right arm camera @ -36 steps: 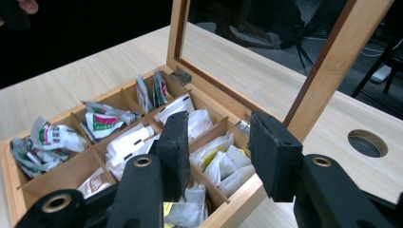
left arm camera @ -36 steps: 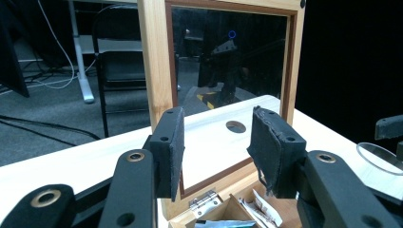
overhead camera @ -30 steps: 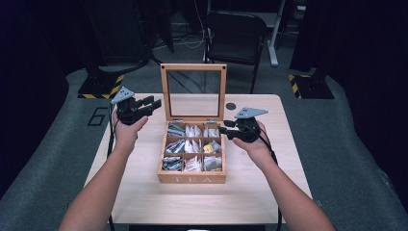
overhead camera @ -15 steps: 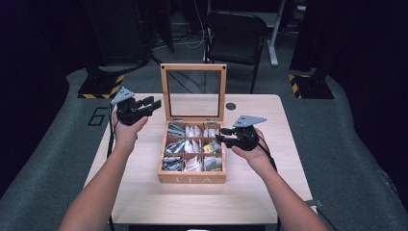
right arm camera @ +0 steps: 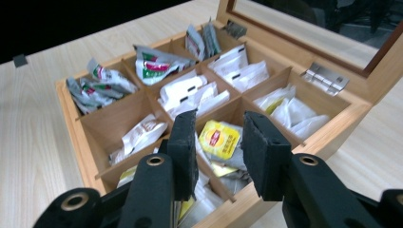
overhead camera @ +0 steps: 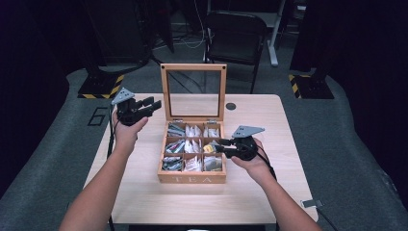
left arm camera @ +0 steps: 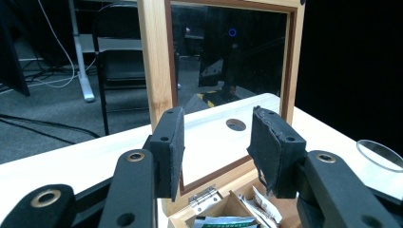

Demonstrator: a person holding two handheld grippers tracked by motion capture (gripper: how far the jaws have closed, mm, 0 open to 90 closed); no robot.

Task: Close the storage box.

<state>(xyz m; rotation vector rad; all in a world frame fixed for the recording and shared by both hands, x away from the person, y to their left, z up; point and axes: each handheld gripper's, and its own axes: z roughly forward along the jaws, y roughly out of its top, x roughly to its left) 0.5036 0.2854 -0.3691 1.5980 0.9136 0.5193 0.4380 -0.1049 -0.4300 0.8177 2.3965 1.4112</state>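
Wooden tea box (overhead camera: 192, 178), lid raised, on the tabletop (overhead camera: 269, 192); left tongs (overhead camera: 153, 105) open beside its lid, right tongs (overhead camera: 219, 144) open over its yellow tea bag (right arm camera: 221, 137).

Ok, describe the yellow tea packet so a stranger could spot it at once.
Find the open wooden tea box mid-table. Look in its middle row, in the compartment nearest the right gripper. The yellow packet lies there on top, the only bright yellow one among white and grey sachets.
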